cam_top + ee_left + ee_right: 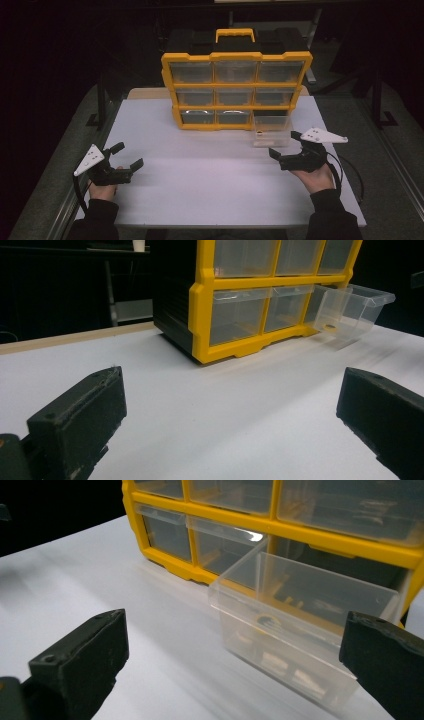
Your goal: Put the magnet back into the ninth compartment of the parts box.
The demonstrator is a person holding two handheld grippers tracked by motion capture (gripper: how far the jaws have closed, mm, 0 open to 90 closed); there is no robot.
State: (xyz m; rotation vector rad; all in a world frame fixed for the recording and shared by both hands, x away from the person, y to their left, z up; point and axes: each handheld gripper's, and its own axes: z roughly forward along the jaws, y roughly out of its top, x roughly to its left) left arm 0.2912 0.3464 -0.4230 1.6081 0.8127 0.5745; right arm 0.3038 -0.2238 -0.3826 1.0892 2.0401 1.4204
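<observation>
Organizer, high view: yellow parts organizer stands upright at the far middle of the white counter, three rows of three clear drawers.
Drawer, high view: bottom-right drawer is pulled well out of its slot and rests on the counter; something small and dark-and-yellow lies near its front.
Right hand-held gripper, high view: right hand-held gripper sits just in front of the drawer, jaws spread, holding nothing; not touching the drawer as far as I can tell.
Left hand-held gripper, high view: left hand-held gripper rests low at the near left, well apart from the organizer, jaws spread and empty.

Left gripper view, jaws: both black jaws wide apart over bare counter.
Left gripper view, scene: organizer seen at an angle; the pulled-out drawer juts from its lower right corner, a small ring-like piece visible inside.

Right gripper view, jaws: spread wide, the drawer framed between them but still ahead of the tips.
Right gripper view, contents: a few small pale and dark parts lie on the drawer floor; too blurred to name.

Progress, judged: drawer open is the step done.
Remaining, judged: either picking a part from the drawer or pushing it back in; nothing is gripped yet, so the work is at an early or in-between stage.
</observation>
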